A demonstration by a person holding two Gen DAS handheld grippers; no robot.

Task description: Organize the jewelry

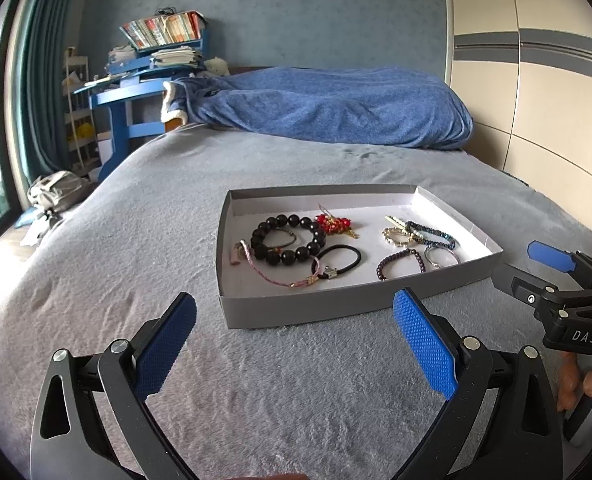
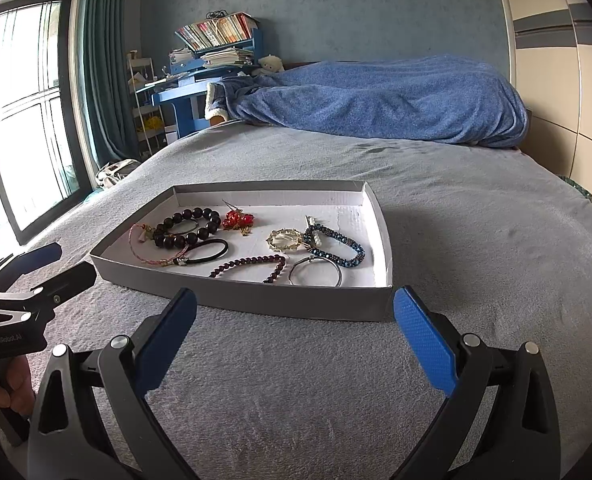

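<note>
A shallow grey cardboard tray [image 1: 296,312] [image 2: 255,300] lies on the grey bed. Inside it lie a black bead bracelet [image 1: 287,240] [image 2: 187,228], a red bead ornament [image 1: 334,224] [image 2: 237,218], a black hair tie [image 1: 342,260] [image 2: 207,250], a pink cord bracelet [image 1: 271,274], a dark purple bead bracelet [image 1: 400,262] [image 2: 251,266], a blue bead bracelet [image 1: 432,234] [image 2: 336,246], a gold piece [image 2: 285,238] and a silver ring [image 2: 316,274]. My left gripper [image 1: 293,340] is open and empty, before the tray. My right gripper [image 2: 293,340] is open and empty, also before the tray.
The grey bedspread [image 1: 95,280] fills the foreground. A blue blanket [image 1: 336,108] lies bunched at the bed's far end. A blue desk with books [image 1: 151,80] stands at the back left, a wardrobe [image 1: 536,80] on the right, a window [image 2: 23,120] on the left.
</note>
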